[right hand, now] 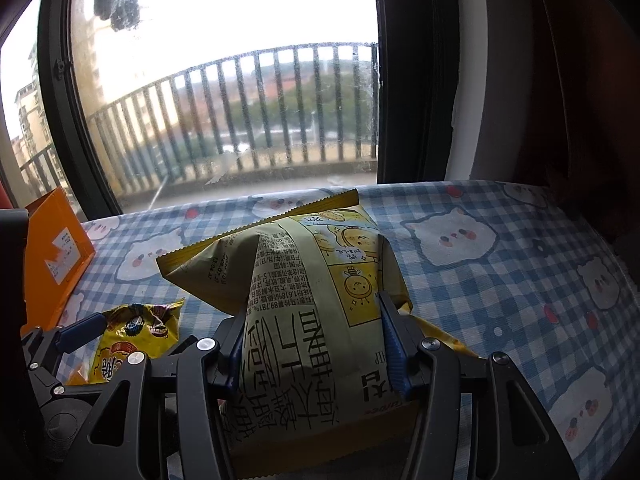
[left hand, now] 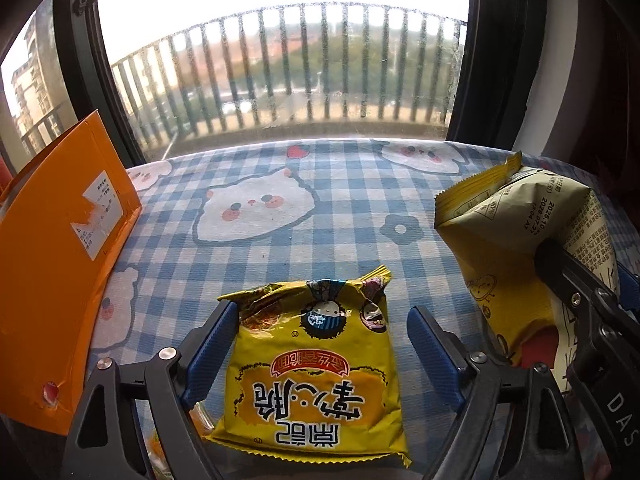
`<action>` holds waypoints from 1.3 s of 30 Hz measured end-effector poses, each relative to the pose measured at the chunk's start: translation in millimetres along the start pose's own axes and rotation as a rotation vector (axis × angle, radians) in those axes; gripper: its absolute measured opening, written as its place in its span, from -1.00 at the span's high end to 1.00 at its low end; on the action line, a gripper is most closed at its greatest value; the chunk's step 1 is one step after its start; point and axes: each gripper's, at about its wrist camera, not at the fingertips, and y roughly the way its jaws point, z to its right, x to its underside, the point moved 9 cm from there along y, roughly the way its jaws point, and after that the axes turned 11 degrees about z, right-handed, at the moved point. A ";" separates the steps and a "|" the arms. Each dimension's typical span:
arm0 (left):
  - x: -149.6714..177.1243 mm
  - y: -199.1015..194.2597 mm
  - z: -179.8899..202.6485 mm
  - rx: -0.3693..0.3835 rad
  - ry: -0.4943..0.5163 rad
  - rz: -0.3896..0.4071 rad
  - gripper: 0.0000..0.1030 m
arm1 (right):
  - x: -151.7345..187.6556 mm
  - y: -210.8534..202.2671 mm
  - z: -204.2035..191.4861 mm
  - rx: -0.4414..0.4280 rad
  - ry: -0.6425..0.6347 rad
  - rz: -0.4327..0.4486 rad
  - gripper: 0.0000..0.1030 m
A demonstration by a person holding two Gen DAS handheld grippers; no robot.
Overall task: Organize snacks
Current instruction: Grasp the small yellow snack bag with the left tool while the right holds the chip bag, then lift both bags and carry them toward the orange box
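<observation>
Nearest the left wrist camera, the left tool (left hand: 320, 340) stands spread wide, its blue-padded fingers (left hand: 212, 344) on either side of a small flat yellow foil snack packet with cartoon faces and upside-down red and black lettering (left hand: 320, 368); the left pad lies just beside or against the packet's edge, while a clear gap of cloth shows between the right pad and the packet, which lies flat on the blue-and-white checked cloth surface printed with white cat and bear faces (left hand: 256, 248). In the right wrist view, the right tool (right hand: 314, 340) is pinching a large puffy olive-green and yellow crisp bag printed with small black text and cartoon panels (right hand: 320, 280), its blue pads pressed into both sides of the bag's lower half; the bag's crimped yellow top edge points away toward the window. From the left camera that same bag sits at the right, near the small packet but apart from it, with a black finger of the right tool across it. Further out on the left, an orange cardboard box with a torn white label (left hand: 60, 248) stands on the surface's edge. Beyond the surface's far edge is a dusty glass window with a dark frame (left hand: 280, 60), and through it a railing of vertical bars (left hand: 300, 64), trees and buildings
</observation>
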 end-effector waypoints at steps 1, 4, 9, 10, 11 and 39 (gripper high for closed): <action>1.0 0.6 -1.4 0.000 0.010 0.002 -0.55 | -0.2 -0.6 0.0 -0.002 -0.001 0.002 -0.11; 3.6 -3.5 -0.8 0.010 0.028 0.004 -0.54 | 0.5 -0.5 -2.8 -0.013 0.003 -0.002 -0.11; 8.5 -12.9 1.9 0.023 0.035 0.000 -0.48 | 3.7 -7.4 -15.9 -0.042 0.002 -0.007 -0.11; 9.6 -15.0 1.6 0.028 0.032 0.000 -0.46 | 4.7 -8.2 -17.2 -0.042 0.000 -0.007 -0.11; 10.7 -17.6 0.8 0.032 0.029 0.000 -0.46 | 5.5 -9.0 -18.2 -0.040 -0.001 -0.007 -0.11; 7.8 -134.8 -10.3 0.113 0.007 0.148 -0.43 | -0.3 -118.3 -31.4 -0.013 0.044 0.098 -0.11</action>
